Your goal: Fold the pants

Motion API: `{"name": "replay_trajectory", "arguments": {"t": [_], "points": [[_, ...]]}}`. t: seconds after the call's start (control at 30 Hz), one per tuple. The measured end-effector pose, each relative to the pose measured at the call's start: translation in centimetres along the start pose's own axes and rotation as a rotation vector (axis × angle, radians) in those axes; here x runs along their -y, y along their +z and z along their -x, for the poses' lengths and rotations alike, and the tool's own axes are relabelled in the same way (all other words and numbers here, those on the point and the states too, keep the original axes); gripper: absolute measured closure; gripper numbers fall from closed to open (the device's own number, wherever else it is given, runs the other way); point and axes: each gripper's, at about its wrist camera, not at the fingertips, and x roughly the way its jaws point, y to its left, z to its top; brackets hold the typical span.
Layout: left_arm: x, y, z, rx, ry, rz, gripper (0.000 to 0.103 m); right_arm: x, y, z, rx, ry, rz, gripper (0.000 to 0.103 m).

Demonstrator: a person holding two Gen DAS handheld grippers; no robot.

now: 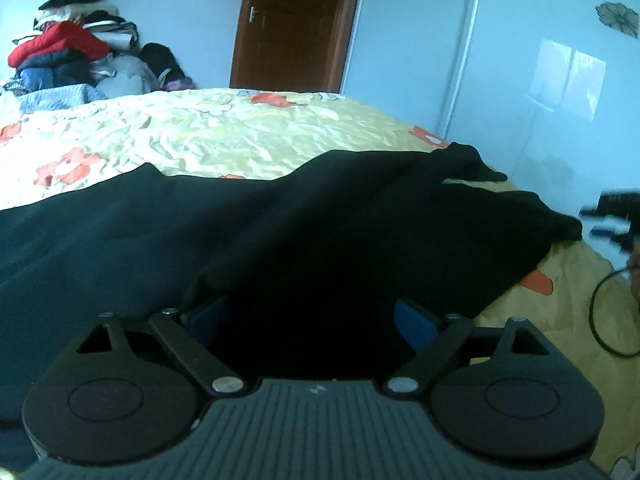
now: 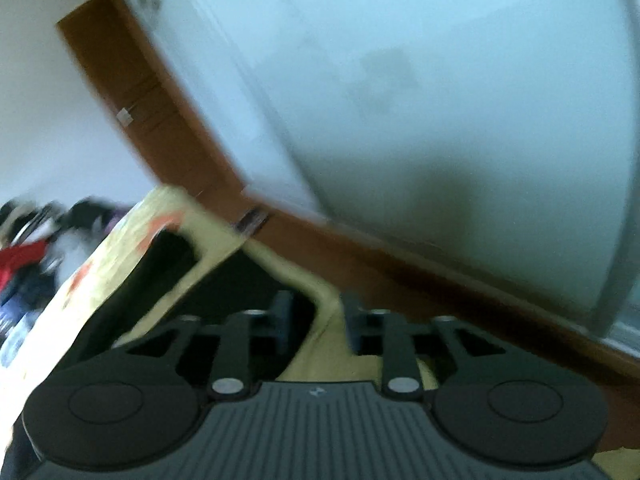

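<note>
Left gripper (image 1: 310,316) spread wide, black cloth bunched between blue pads but not pinched; right gripper (image 2: 314,320) half parted over bedspread edge, gripping nothing, likely between grasps. Pants (image 1: 280,216), soft, matte, black, draped across crinkled floral bedspread (image 1: 224,132). Beyond: clothes heap (image 1: 68,56), wooden door (image 1: 296,20)

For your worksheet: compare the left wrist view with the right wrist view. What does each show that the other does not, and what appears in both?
Left wrist only: the black pants spread wide, the wardrobe's flower pattern, and the left gripper open over dark cloth.
Right wrist only: the right gripper over the bed's edge, view blurred.
Both: the floral bedsheet, clothes pile, brown door.
</note>
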Motion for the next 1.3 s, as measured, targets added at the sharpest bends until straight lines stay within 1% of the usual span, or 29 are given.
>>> {"name": "replay_trajectory", "arguments": {"t": [0.03, 0.07, 0.1, 0.13, 0.2, 0.27, 0.3, 0.37, 0.43, 0.5, 0.53, 0.57, 0.6, 0.63, 0.7, 0.73, 0.8, 0.83, 0.87, 0.9, 0.93, 0.97, 1.07, 1.13, 1.23, 1.27, 1.3], "points": [[0.0, 0.0, 0.0, -0.001, -0.004, -0.002, 0.008, -0.9, 0.4, 0.6, 0.062, -0.018, 0.040, 0.060], [0.0, 0.0, 0.0, -0.003, -0.007, -0.002, 0.007, -2.0, 0.9, 1.2, 0.107, -0.002, 0.098, 0.060], [-0.1, -0.1, -0.1, -0.004, -0.010, -0.002, 0.006, -3.6, 1.4, 1.4, 0.120, 0.039, 0.172, 0.060], [-0.1, 0.0, -0.1, -0.006, -0.013, -0.002, 0.005, -5.4, 1.9, 1.2, 0.101, 0.089, 0.252, 0.060], [-0.1, -0.1, -0.2, -0.009, -0.017, -0.005, 0.003, -9.5, 2.4, 0.2, 0.035, 0.176, 0.401, 0.060], [0.0, -0.1, -0.3, -0.011, -0.016, -0.010, 0.003, -13.2, 2.6, -1.5, -0.013, 0.241, 0.491, 0.062], [0.1, 0.0, -0.3, -0.010, -0.014, -0.013, 0.003, -14.9, 2.7, -2.7, -0.037, 0.260, 0.524, 0.062], [0.2, 0.1, -0.3, -0.010, -0.010, -0.021, 0.003, -17.8, 3.0, -5.5, -0.095, 0.271, 0.549, 0.062], [0.4, 0.3, -0.4, -0.022, -0.006, -0.035, 0.003, -19.9, 3.5, -8.5, -0.160, 0.269, 0.533, 0.061], [0.5, 0.9, -0.7, -0.037, -0.025, -0.034, 0.004, -21.3, 3.9, -12.2, -0.241, 0.246, 0.522, 0.052], [0.5, 1.2, -0.9, -0.043, -0.041, -0.025, 0.004, -22.0, 3.9, -13.6, -0.267, 0.228, 0.528, 0.042], [0.4, 1.7, -1.2, -0.052, -0.058, -0.010, 0.004, -22.1, 3.8, -14.5, -0.270, 0.197, 0.541, 0.037], [0.3, 2.2, -1.6, -0.064, -0.075, 0.004, 0.004, -22.6, 3.8, -15.5, -0.272, 0.167, 0.560, 0.036], [0.2, 2.7, -2.0, -0.076, -0.089, 0.015, 0.005, -22.7, 3.6, -17.0, -0.290, 0.161, 0.575, 0.034], [0.2, 3.3, -2.7, -0.081, -0.092, 0.026, 0.006, -23.1, 3.4, -18.4, -0.319, 0.155, 0.605, 0.034], [0.4, 3.6, -3.0, -0.081, -0.091, 0.020, 0.008, -23.1, 3.4, -18.9, -0.323, 0.160, 0.627, 0.034], [1.0, 4.1, -3.6, -0.087, -0.091, -0.015, 0.011, -23.3, 2.9, -19.1, -0.326, 0.176, 0.710, 0.035], [1.4, 4.2, -3.9, -0.091, -0.093, -0.036, 0.014, -23.4, 2.6, -19.0, -0.325, 0.173, 0.752, 0.053], [1.8, 4.3, -4.3, -0.096, -0.095, -0.064, 0.015, -23.4, 2.5, -18.8, -0.321, 0.178, 0.770, 0.082], [2.2, 4.3, -4.6, -0.098, -0.094, -0.091, 0.019, -23.5, 2.5, -18.5, -0.301, 0.186, 0.772, 0.089], [2.7, 4.3, -4.9, -0.099, -0.092, -0.123, 0.021, -23.4, 2.7, -17.8, -0.275, 0.199, 0.775, 0.090], [3.3, 4.2, -5.2, -0.098, -0.086, -0.164, 0.022, -23.4, 2.9, -17.3, -0.250, 0.209, 0.780, 0.096], [4.5, 4.1, -5.7, -0.077, -0.068, -0.256, 0.033, -22.4, 4.1, -14.6, -0.168, 0.260, 0.746, 0.098], [4.7, 4.0, -6.0, -0.065, -0.058, -0.272, 0.041, -21.3, 5.1, -12.5, -0.113, 0.299, 0.704, 0.099], [4.6, 4.2, -6.6, -0.056, -0.042, -0.251, 0.044, -19.0, 6.8, -9.4, -0.044, 0.370, 0.596, 0.100], [4.6, 4.3, -6.8, -0.048, -0.034, -0.247, 0.047, -18.2, 7.4, -8.6, -0.026, 0.379, 0.566, 0.100], [4.6, 4.3, -6.9, -0.041, -0.027, -0.244, 0.053, -17.3, 8.0, -7.7, -0.010, 0.391, 0.531, 0.100]]}}
